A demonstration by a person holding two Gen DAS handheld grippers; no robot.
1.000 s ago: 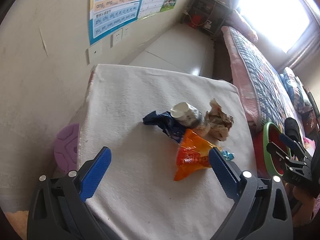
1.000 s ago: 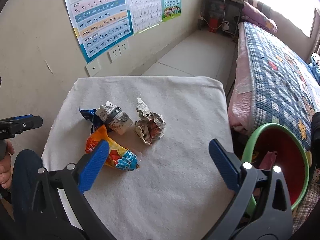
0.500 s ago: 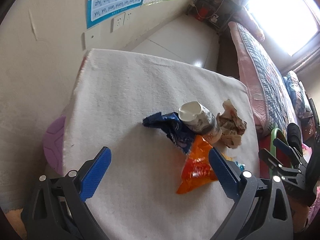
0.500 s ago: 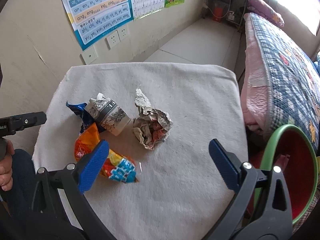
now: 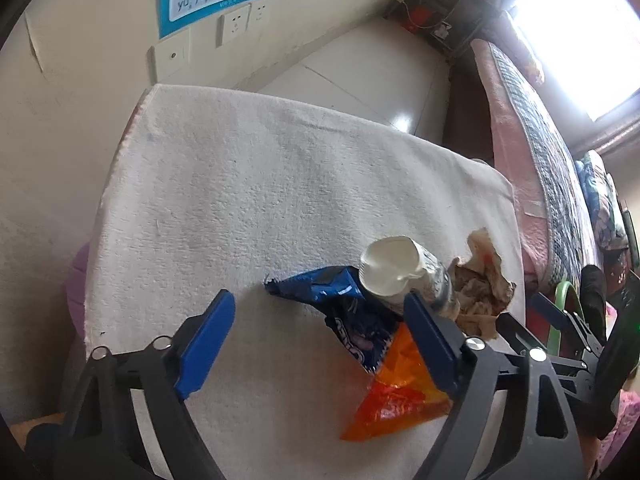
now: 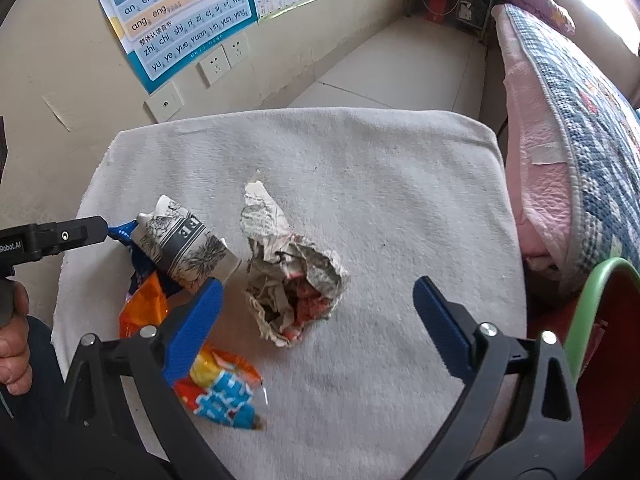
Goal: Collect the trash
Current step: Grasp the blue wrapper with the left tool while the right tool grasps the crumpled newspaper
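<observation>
Right tongs (image 6: 316,304): open, jaws just narrowed, nothing gripped.
Paper wad (image 6: 294,280): framed centrally between them, long axis up-down.
Left tongs (image 5: 318,320): open, narrowing, over blue wrapper (image 5: 344,304).

Towel-covered table (image 6: 400,168): off-white, plain.
Crushed paper cup (image 6: 182,246): white, grey-black floral print, dark band with white letters; inside white.
Crumpled newspaper ball (image 6: 296,280): grey newsprint, red patches.
Snack wrapper (image 5: 344,308): dark blue, white lettering.
Chip bag (image 5: 396,396): orange-red; in right wrist view, light blue and white block at end.
Gripper pads (image 6: 192,328): blue; frames black.
Basin (image 6: 600,300): green rim, red inside.
Bed quilt (image 6: 580,92): blue-white patchwork, pink edge.
Wall poster (image 6: 180,12): blue border; orange, blue bands.
</observation>
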